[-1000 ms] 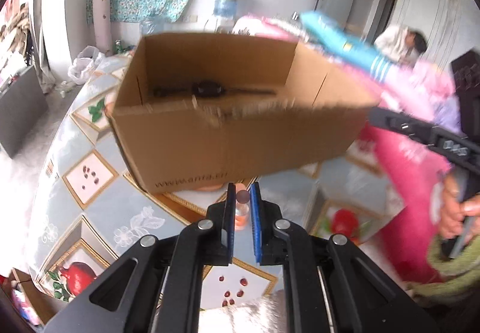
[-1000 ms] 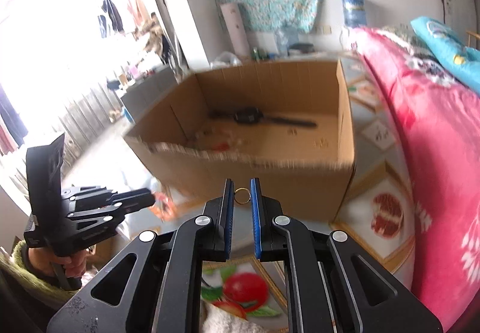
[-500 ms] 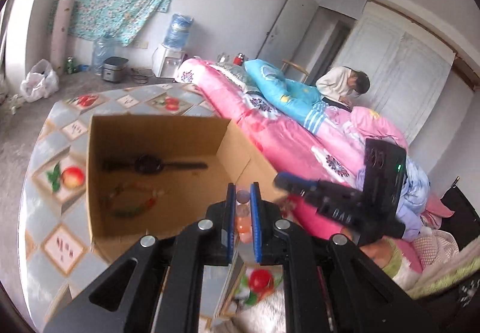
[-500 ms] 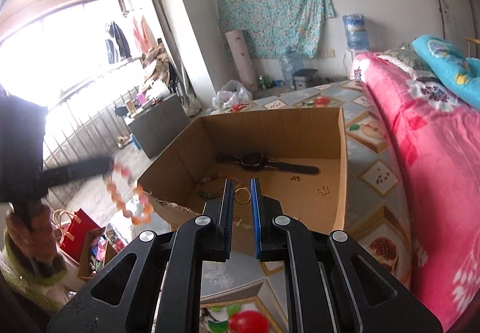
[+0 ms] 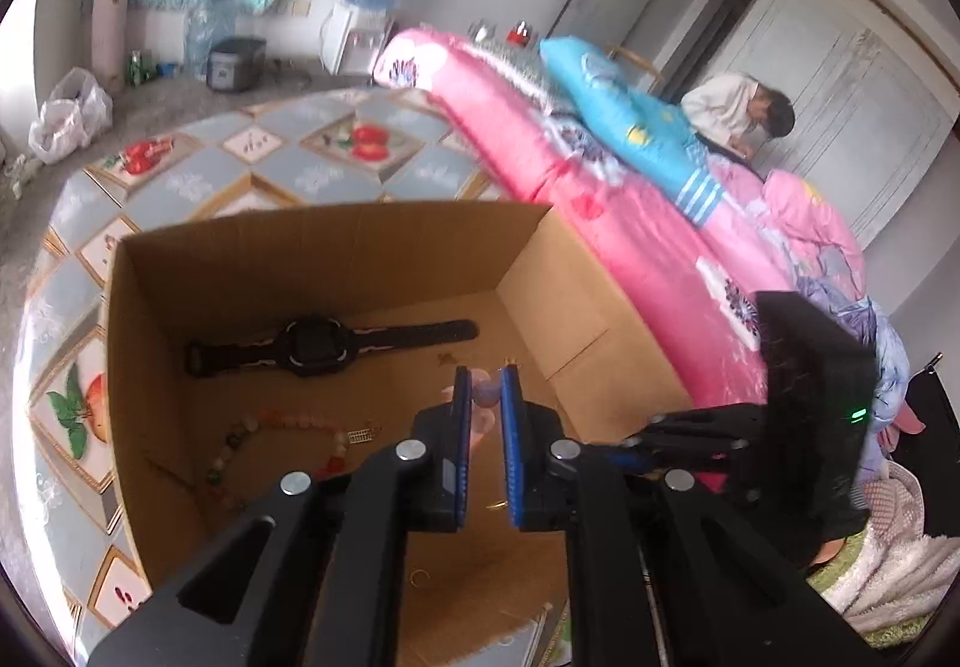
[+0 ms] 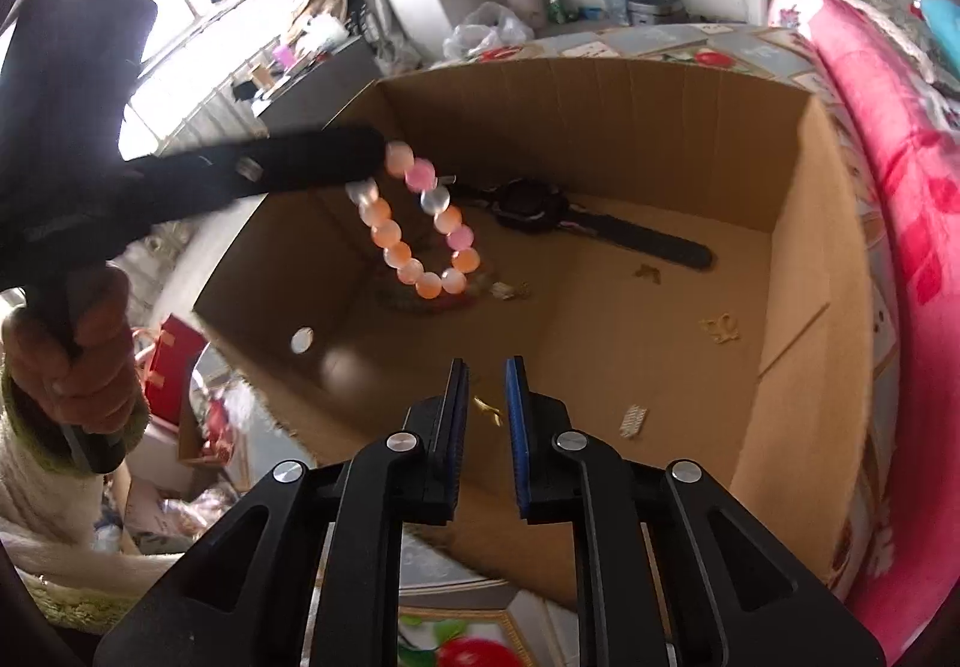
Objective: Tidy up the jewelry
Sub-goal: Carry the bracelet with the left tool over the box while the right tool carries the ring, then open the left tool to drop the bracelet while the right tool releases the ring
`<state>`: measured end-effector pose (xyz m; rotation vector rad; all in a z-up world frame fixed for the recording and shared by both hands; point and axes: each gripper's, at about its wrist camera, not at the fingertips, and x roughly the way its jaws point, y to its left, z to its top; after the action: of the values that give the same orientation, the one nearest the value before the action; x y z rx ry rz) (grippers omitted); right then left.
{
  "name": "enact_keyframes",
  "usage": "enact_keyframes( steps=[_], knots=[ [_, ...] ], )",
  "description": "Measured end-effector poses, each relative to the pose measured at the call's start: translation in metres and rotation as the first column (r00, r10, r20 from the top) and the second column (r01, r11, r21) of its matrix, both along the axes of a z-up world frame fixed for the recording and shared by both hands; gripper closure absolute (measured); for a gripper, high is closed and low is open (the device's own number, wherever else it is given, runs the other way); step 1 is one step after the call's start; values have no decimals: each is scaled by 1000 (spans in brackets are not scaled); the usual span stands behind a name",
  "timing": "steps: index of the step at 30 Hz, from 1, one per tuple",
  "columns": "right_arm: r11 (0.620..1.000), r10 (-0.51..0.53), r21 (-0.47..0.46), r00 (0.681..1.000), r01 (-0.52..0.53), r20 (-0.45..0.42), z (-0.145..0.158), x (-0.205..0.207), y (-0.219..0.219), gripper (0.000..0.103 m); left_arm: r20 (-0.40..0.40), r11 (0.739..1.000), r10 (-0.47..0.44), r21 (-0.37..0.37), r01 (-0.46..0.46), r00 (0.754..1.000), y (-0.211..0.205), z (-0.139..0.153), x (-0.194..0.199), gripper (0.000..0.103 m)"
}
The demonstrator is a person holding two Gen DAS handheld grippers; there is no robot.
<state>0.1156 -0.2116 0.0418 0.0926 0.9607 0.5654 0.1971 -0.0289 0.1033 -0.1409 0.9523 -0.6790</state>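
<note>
The left gripper (image 6: pixel 384 153) pinches a pink-and-orange bead bracelet (image 6: pixel 420 229), which hangs over the open cardboard box (image 6: pixel 798 271) — above a black wristwatch (image 5: pixel 318 346) and a beaded necklace (image 5: pixel 270 436) on its floor. The right gripper (image 6: pixel 486 385) hovers over the box with its fingers parted, holding nothing — a small gold piece (image 6: pixel 487 409) shows between them, on the floor below.

Blk fingers (image 6: pixel 453 427), blue pads, silver screws

text: none legible | labels: none | brands: none | numbers: none | signs: none
</note>
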Motion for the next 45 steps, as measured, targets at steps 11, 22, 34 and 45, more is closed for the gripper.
enact_keyframes(
  steps=[11,22,34,45],
  knots=[
    [975,-168,157,983,155,73,24,-11,-63,83,-90,998,-64,10,65,994,-23,-17,27,94],
    [966,-209,172,975,194,74,22,-10,-77,82,-437,999,-29,13,39,899,-38,-83,67,78],
    [941,-309,175,946,289,97,28,-22,-104,77,-148,997,55,55,-48,987,-6,-23,33,45],
    [932,-321,167,946,323,-39,5,-16,-101,53,118,905,389,136,-403,914,91,3,-37,15]
  ],
)
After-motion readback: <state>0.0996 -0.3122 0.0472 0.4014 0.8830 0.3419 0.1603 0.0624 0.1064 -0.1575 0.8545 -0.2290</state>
